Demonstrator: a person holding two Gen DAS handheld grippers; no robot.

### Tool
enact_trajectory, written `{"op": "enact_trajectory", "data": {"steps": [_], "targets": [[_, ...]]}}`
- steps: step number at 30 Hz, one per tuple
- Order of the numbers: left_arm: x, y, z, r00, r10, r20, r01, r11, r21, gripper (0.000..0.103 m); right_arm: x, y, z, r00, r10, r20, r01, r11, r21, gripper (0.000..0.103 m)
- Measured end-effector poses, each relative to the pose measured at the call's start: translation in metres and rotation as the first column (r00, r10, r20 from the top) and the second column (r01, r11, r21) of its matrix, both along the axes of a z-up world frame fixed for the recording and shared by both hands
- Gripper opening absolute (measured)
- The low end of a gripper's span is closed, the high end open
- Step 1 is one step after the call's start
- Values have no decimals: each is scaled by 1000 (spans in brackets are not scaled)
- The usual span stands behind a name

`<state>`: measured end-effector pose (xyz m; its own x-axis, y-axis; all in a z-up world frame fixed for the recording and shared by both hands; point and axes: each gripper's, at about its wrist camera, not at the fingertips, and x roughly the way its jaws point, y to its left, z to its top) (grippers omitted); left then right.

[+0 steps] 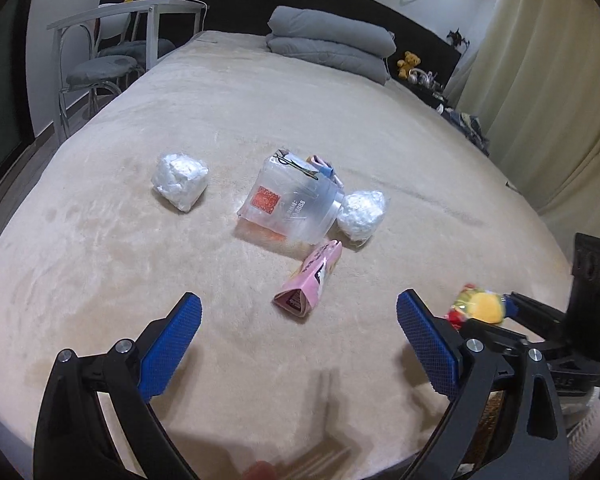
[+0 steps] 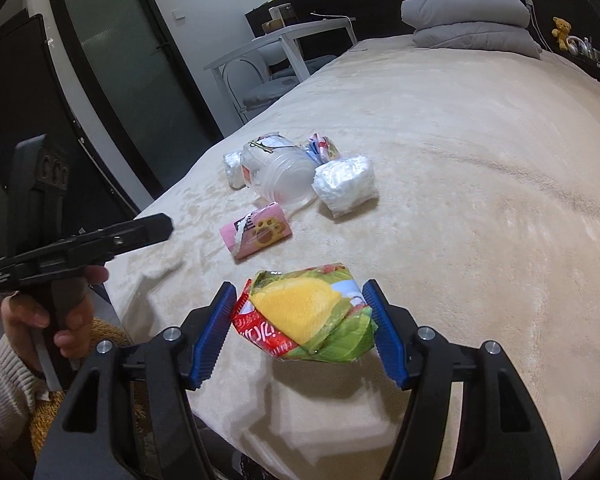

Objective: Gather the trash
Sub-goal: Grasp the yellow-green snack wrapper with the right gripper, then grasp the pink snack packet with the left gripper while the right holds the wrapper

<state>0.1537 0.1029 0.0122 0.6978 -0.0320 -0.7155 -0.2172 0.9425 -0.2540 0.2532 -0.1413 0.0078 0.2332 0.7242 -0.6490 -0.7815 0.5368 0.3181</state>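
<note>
My right gripper (image 2: 300, 312) is shut on a crumpled green, yellow and red snack bag (image 2: 308, 316) and holds it above the beige bed (image 2: 460, 160). The bag also shows in the left wrist view (image 1: 478, 306). My left gripper (image 1: 300, 320) is open and empty, low over the bed, just short of a pink wrapper (image 1: 310, 280). Beyond lie a clear plastic jar (image 1: 292, 200), two white wads in plastic (image 1: 180, 180) (image 1: 362, 214) and a small colourful wrapper (image 1: 324, 166). The right wrist view shows the pink wrapper (image 2: 256, 232), jar (image 2: 280, 176) and a wad (image 2: 344, 184).
Grey folded pillows (image 1: 332, 40) lie at the head of the bed. A white side table (image 1: 140, 16) and chairs (image 1: 100, 68) stand left of the bed. Curtains (image 1: 540, 80) hang at the right. A dark door (image 2: 132, 60) is at the left.
</note>
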Motion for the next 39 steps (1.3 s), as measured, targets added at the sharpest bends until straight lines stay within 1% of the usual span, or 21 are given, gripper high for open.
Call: {"op": "enact_trajectory", "data": {"steps": [3,6,7,8,12,13,14,15,17,18,20,25,29,31,33,35,39], "targets": [[22,-4,-8,998,-35,-49,38,997,62,95,3,-10,4,1000,-5,-7,6,1000,21,65],[38,-11,-15,994,-73,-85,84,988,128,95,6,-16,4,1000,-7,-29,8,999,40,65],[43,-13,-18,991,-87,-97,101,984,145,93,7,-18,5,999,-8,-32,9,999,42,65],[48,-16,-22,988,-101,-113,118,980,162,88,7,-19,5,999,-7,-33,9,999,45,65],[64,-20,-37,976,-111,-188,153,963,222,81,9,-24,8,999,3,-43,0,998,59,65],[67,-20,-41,973,-106,-206,154,960,233,78,10,-25,8,999,4,-45,-2,998,61,65],[69,-19,-44,970,-105,-218,155,960,231,72,11,-25,8,999,6,-46,-3,998,61,65],[71,-17,-46,969,-108,-223,157,963,217,68,11,-26,8,999,5,-46,-2,998,61,65],[72,-20,-48,966,-116,-229,164,965,204,53,13,-27,8,999,3,-48,0,998,60,65],[72,-21,-49,966,-119,-232,170,962,215,49,14,-27,7,999,0,-49,3,998,59,65],[71,-24,-48,966,-122,-227,175,958,228,36,16,-27,7,999,-8,-47,11,998,54,65],[63,-25,-41,973,-122,-195,164,962,218,34,18,-30,5,999,-37,-35,39,998,42,65],[52,-25,-29,983,-111,-145,138,971,194,32,21,-30,6,998,-61,-25,62,997,41,65],[45,-24,-23,987,-103,-119,124,975,184,29,21,-29,6,997,-70,-22,71,997,41,65],[35,-27,-18,990,-98,-97,114,978,175,28,19,-29,5,997,-79,-20,80,996,38,65],[26,-31,-16,992,-89,-87,104,978,182,28,16,-28,2,996,-88,-13,89,996,24,65],[7,-38,-11,995,-93,-48,99,983,157,28,9,-30,-2,995,-104,4,104,995,1,65]]}}
